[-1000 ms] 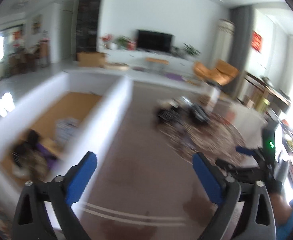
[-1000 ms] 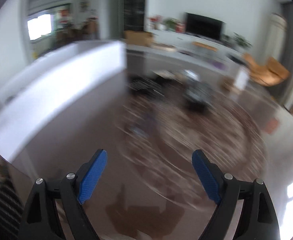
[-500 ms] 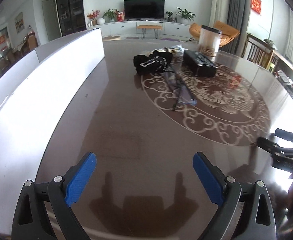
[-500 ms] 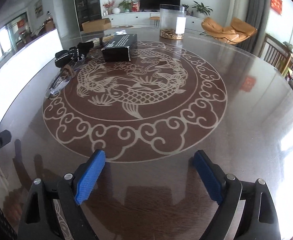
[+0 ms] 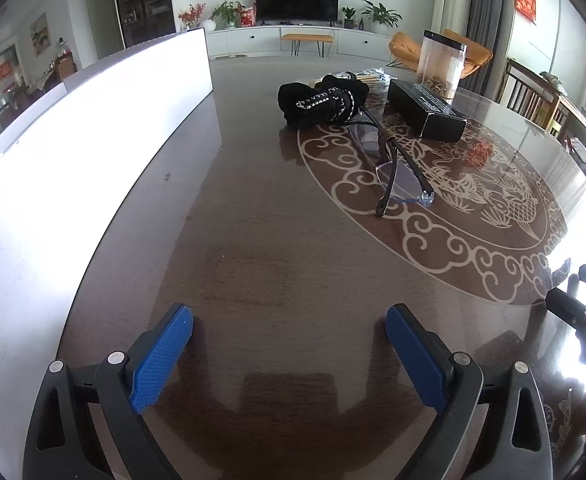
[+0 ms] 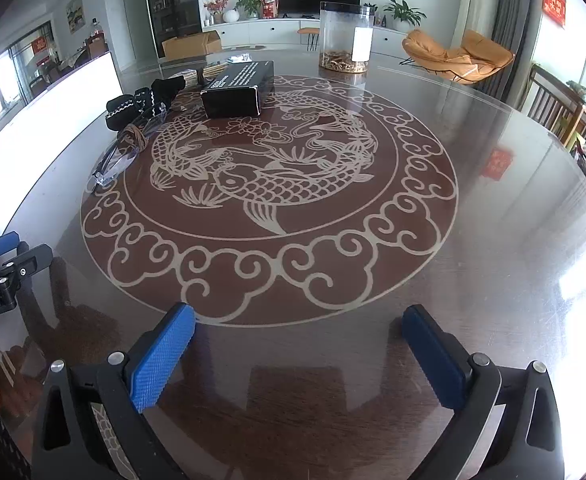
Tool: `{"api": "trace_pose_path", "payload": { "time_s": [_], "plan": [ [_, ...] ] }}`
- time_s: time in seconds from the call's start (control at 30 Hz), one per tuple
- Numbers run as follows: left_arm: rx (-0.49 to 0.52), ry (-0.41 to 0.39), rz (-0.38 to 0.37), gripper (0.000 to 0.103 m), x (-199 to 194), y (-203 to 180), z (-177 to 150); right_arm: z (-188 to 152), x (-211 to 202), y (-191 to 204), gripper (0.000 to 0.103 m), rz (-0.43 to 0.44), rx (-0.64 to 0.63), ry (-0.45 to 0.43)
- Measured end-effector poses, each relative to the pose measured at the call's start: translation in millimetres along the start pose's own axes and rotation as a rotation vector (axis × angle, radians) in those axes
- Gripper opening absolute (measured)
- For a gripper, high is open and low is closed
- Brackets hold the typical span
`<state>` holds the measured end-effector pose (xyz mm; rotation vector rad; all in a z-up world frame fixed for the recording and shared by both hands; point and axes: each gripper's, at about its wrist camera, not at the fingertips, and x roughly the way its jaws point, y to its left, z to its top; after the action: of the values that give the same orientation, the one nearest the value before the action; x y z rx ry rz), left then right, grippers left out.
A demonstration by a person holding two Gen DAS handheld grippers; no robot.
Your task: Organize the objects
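Nearest us, our left hand-held gripper (image 5: 289,322) hangs low over the dark tabletop (image 5: 253,248) with its blue pads spread wide and nothing between them; our right hand-held gripper (image 6: 299,322) sits the same way, jaws apart and empty, just short of the scrolled border of the fish inlay (image 6: 269,184). We judge both are held wide so either can take the first thing reached.

Further out, the things to organize lie bunched toward the far left of the inlay. Closest is a pair of clear glasses (image 5: 401,172), arms folded across each other, resting flat where the left side could reach them first. Beyond them, touching or nearly so, is a black fabric bundle (image 5: 321,100) with a pale stitched band, and just beside it a black box (image 5: 425,110) lying on its long side. Behind those we see some sticks and clear wrapping, too small to identify. Farthest stands a clear jar (image 6: 345,38), upright and apart. A white panel (image 5: 93,132) borders the left edge.
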<state>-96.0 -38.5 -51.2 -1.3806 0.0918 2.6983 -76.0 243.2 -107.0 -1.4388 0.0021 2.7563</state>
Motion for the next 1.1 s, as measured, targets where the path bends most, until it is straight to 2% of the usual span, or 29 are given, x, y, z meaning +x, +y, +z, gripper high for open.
{"api": "trace_pose_path", "payload": {
  "time_s": [1.1],
  "plan": [
    [0.001,0.010,0.007,0.103,2.8,-0.1,2.3,-0.6,0.1,1.6,0.103,0.001,0.003,-0.011]
  ]
}}
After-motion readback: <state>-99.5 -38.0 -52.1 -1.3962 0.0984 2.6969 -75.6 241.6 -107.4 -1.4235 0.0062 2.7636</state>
